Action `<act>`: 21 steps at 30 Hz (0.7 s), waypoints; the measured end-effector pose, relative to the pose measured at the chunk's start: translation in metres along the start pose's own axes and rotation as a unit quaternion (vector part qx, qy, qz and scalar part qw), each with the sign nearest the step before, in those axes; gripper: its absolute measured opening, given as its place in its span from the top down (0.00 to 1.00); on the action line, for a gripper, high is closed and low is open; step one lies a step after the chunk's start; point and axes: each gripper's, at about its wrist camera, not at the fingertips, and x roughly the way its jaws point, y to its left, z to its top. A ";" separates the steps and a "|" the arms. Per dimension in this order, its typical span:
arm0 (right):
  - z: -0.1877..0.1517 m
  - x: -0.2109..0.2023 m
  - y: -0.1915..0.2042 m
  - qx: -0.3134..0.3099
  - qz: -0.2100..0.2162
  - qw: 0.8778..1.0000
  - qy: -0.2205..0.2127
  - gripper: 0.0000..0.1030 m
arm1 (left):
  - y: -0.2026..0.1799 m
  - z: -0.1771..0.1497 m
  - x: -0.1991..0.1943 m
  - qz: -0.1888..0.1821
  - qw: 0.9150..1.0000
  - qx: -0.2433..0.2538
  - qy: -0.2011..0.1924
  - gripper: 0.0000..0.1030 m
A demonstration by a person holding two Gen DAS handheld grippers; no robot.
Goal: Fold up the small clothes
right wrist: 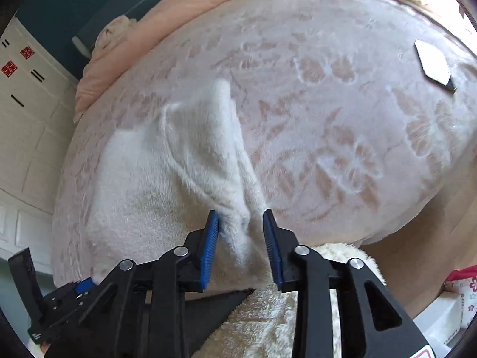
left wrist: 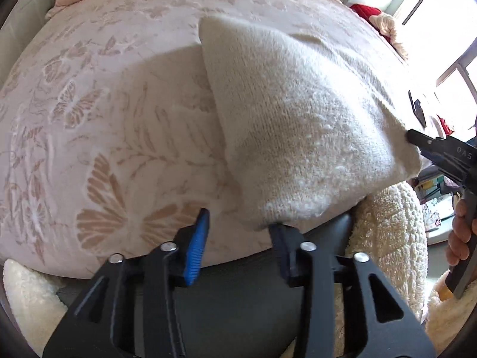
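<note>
**Cream garment lying on a floral bedspread**

A fuzzy cream garment is lying on the pink bedspread. The left gripper is standing released, its jaws beside the cloth's edge. The right gripper is standing parted, a fold between its loosened pads.

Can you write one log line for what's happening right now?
white garment: lifted off pink bedspread | left gripper: open | right gripper: open, cloth between

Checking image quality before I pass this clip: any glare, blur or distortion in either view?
Left wrist view: windows blown out at the right, strong fisheye bulge, cream garment slightly soft. Right wrist view: evenly lit, same bulge bending the floral bedspread, garment fuzzy between the fingers.
</note>
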 end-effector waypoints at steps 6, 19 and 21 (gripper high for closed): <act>0.021 -0.022 0.092 -0.102 0.124 0.987 -0.011 0.73 | 0.024 0.002 -0.038 0.032 0.997 -0.045 -0.057 0.34; -0.006 0.037 0.139 -0.153 0.078 0.984 0.040 0.78 | 0.034 0.009 -0.058 0.045 0.993 -0.054 -0.090 0.21; 0.012 0.033 0.098 -0.086 0.063 0.994 0.026 0.58 | 0.023 0.015 -0.050 0.040 0.995 -0.042 -0.079 0.21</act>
